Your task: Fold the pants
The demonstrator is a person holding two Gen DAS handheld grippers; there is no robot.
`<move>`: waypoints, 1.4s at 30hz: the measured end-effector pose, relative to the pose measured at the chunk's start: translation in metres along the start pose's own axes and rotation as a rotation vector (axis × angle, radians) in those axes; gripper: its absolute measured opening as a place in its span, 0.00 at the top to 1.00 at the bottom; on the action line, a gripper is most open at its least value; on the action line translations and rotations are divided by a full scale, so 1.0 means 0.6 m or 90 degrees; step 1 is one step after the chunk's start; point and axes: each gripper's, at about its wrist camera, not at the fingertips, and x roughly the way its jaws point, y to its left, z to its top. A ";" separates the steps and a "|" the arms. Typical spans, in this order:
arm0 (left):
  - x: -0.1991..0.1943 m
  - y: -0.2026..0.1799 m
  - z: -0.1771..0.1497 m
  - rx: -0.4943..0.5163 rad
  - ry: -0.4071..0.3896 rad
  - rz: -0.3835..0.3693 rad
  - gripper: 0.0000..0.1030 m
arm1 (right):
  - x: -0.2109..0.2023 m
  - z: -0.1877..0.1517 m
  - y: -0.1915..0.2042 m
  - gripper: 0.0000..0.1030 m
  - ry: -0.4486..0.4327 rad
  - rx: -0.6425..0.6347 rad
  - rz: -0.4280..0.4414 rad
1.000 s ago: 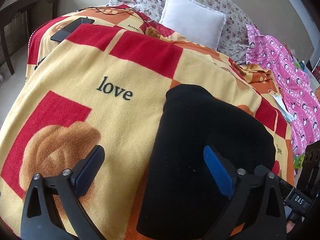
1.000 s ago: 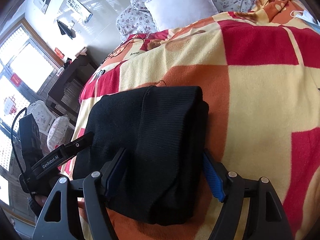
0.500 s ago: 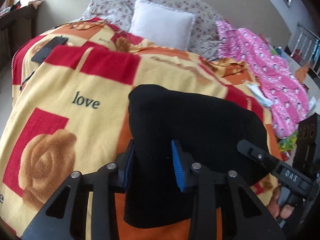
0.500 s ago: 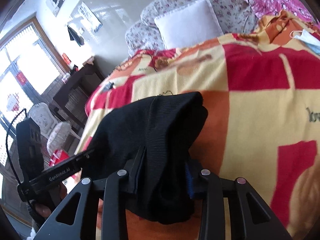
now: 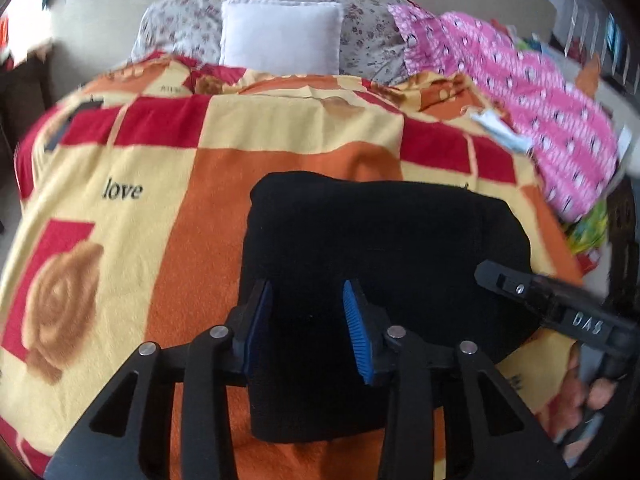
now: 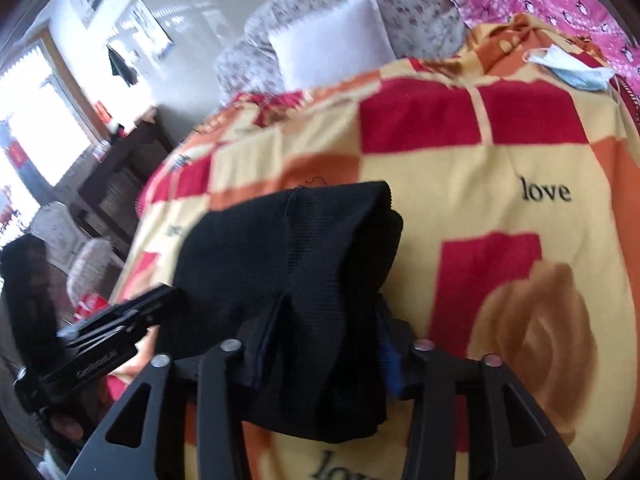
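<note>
The black pants are folded into a thick bundle over the red, orange and yellow blanket. My left gripper is shut on the bundle's near left edge. My right gripper is shut on the bundle's near right edge; the pants bulge between its fingers. Each gripper shows in the other's view: the right one at the bundle's right, the left one at its left. The bundle looks raised a little off the blanket.
A white pillow and floral cushions lie at the head of the bed. Pink patterned cloth covers the far right. A blue face mask lies on the blanket. Dark furniture stands left of the bed.
Both grippers closed from wide open onto the near edges of the folded pants. The bundle has since shifted and lifted slightly as both views swung over the bed.
</note>
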 end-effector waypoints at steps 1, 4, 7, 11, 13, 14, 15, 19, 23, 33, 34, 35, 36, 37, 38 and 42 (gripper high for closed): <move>-0.001 -0.001 -0.001 0.008 -0.005 0.011 0.60 | 0.002 -0.001 -0.002 0.47 0.000 -0.001 -0.009; -0.005 0.012 0.004 -0.002 -0.002 0.023 0.50 | -0.015 0.003 0.006 0.47 -0.014 -0.021 -0.025; -0.021 0.032 0.012 -0.027 -0.013 0.025 0.49 | -0.047 0.013 0.015 0.47 -0.051 -0.036 -0.048; -0.035 0.043 0.020 -0.045 -0.040 0.036 0.38 | -0.081 0.030 0.035 0.47 -0.087 -0.057 -0.015; -0.031 0.044 0.018 -0.047 -0.039 0.039 0.38 | -0.083 0.033 0.054 0.47 -0.092 -0.079 -0.008; -0.028 0.044 0.016 -0.048 -0.038 0.040 0.38 | -0.081 0.034 0.059 0.47 -0.091 -0.085 -0.004; -0.024 0.045 0.014 -0.049 -0.036 0.041 0.38 | -0.074 0.034 0.066 0.47 -0.085 -0.093 -0.002; -0.008 0.045 0.009 -0.051 -0.022 0.045 0.38 | -0.040 0.030 0.082 0.48 -0.055 -0.115 -0.012; 0.009 0.050 0.004 -0.055 -0.008 0.044 0.33 | 0.002 0.023 0.079 0.48 -0.015 -0.121 -0.030; -0.006 0.056 0.008 -0.056 -0.029 0.065 0.30 | 0.004 0.018 0.080 0.48 -0.008 -0.136 -0.037; -0.008 0.058 0.008 -0.060 -0.031 0.068 0.29 | -0.003 0.017 0.082 0.48 -0.011 -0.138 -0.035; -0.010 0.060 0.009 -0.063 -0.032 0.071 0.29 | -0.013 0.014 0.085 0.48 -0.016 -0.142 -0.037; -0.013 0.062 0.008 -0.068 -0.032 0.075 0.30 | -0.018 0.012 0.087 0.48 -0.017 -0.147 -0.038; -0.015 0.064 0.008 -0.071 -0.033 0.078 0.30 | -0.024 0.009 0.090 0.48 -0.018 -0.153 -0.039; -0.019 0.064 0.007 -0.073 -0.037 0.084 0.29 | -0.028 0.004 0.091 0.48 -0.016 -0.160 -0.041; -0.032 0.057 0.004 -0.058 -0.055 0.113 0.27 | -0.008 -0.022 0.077 0.47 0.011 -0.151 -0.057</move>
